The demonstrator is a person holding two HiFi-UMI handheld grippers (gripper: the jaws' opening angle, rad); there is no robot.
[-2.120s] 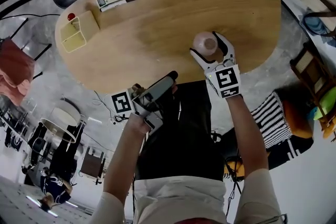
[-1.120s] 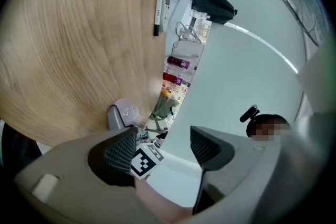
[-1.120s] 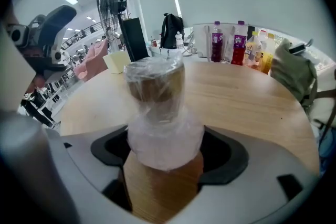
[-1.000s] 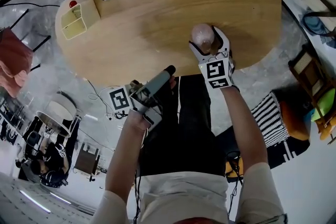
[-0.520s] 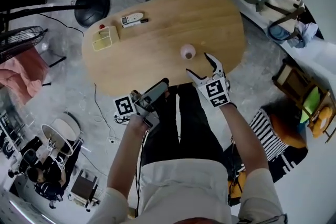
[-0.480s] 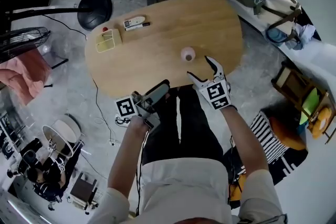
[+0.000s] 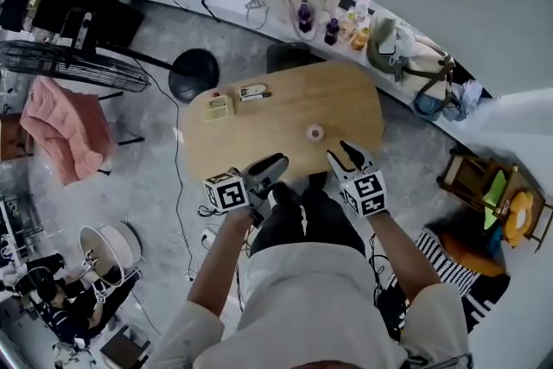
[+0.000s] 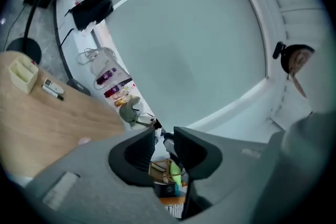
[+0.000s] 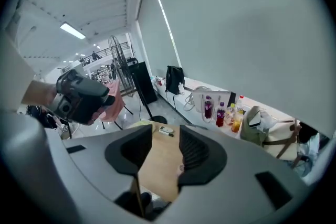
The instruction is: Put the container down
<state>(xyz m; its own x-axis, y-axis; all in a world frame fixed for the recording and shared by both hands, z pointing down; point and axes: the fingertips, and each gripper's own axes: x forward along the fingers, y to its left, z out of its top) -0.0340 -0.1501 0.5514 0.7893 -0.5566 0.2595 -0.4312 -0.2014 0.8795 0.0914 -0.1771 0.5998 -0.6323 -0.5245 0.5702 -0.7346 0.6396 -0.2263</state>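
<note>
The little pink container [image 7: 314, 132] is set on the table [image 7: 285, 112], just ahead of both tongs and touched by neither. What is in it cannot be told. The left tongs [image 7: 275, 163] and the right tongs [image 7: 344, 154] are being closed, and nothing is held between them. A yellow box [image 7: 218, 107] is placed well ahead of the left tongs. Print on the far bottles [image 7: 304, 15] is too small to be read.
</note>
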